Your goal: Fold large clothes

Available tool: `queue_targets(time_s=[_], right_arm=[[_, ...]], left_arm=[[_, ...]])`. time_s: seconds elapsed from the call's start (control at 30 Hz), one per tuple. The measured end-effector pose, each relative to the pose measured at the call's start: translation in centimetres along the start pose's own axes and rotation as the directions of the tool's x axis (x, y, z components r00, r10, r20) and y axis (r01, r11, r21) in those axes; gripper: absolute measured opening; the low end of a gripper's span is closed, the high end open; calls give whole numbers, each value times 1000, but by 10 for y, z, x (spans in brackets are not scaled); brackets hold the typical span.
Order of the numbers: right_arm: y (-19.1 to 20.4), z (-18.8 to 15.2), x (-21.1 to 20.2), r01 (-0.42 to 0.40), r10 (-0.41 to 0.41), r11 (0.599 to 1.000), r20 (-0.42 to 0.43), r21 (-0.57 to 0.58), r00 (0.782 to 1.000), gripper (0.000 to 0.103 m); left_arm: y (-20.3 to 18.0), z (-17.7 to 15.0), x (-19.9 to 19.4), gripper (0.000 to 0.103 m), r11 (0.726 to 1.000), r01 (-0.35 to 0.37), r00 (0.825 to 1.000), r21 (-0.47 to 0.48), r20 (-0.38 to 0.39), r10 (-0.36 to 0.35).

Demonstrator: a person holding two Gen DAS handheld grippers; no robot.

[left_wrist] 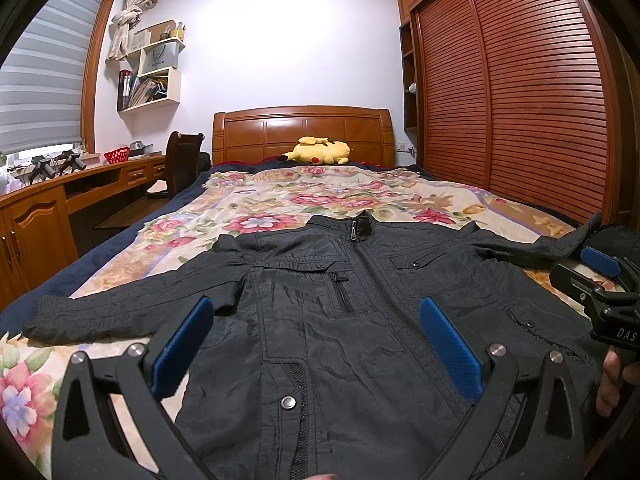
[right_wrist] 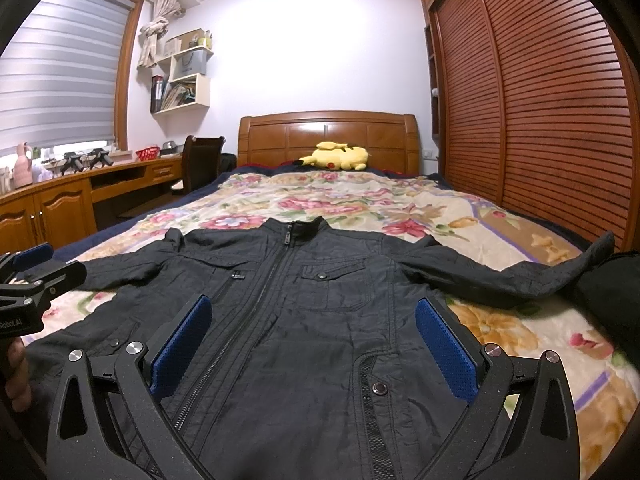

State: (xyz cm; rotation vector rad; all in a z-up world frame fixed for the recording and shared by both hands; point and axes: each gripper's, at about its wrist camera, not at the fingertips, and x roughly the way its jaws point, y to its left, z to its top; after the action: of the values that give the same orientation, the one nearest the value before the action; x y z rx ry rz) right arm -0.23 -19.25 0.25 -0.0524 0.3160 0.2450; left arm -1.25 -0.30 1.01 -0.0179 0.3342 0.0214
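Observation:
A black zip-up jacket point(left_wrist: 320, 320) point(right_wrist: 320, 320) lies flat, front up and zipped, on the floral bedspread point(left_wrist: 280, 196) point(right_wrist: 360, 196), collar toward the headboard and both sleeves spread out sideways. My left gripper point(left_wrist: 316, 312) hovers open over the jacket's left lower half, nothing between its blue pads point(left_wrist: 450, 344). My right gripper point(right_wrist: 314, 312) stands open over the right lower half, also holding nothing. Each gripper shows at the edge of the other's view: the right one point(left_wrist: 600, 280), the left one point(right_wrist: 32, 276), each held by a hand.
A yellow plush toy point(left_wrist: 318, 151) point(right_wrist: 340, 156) rests by the wooden headboard point(left_wrist: 302, 130). A slatted wardrobe point(left_wrist: 520, 80) runs along the right side of the bed. A desk point(left_wrist: 60, 192) and a chair point(left_wrist: 182, 160) stand to the left, with wall shelves above.

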Motion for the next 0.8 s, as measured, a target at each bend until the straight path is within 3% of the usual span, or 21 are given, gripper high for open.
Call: queue_targets(time_s=[0.57, 0.8], right_arm=[[1, 0, 0, -4, 4, 1000, -1, 1, 1000, 103], [19, 3, 2, -60, 60, 998, -10, -1, 998, 103]], left_arm=[[0, 1, -1, 103, 1000, 2, 1000, 2, -5, -2], [6, 2, 1, 103, 1000, -6, 1000, 8, -31, 6]])
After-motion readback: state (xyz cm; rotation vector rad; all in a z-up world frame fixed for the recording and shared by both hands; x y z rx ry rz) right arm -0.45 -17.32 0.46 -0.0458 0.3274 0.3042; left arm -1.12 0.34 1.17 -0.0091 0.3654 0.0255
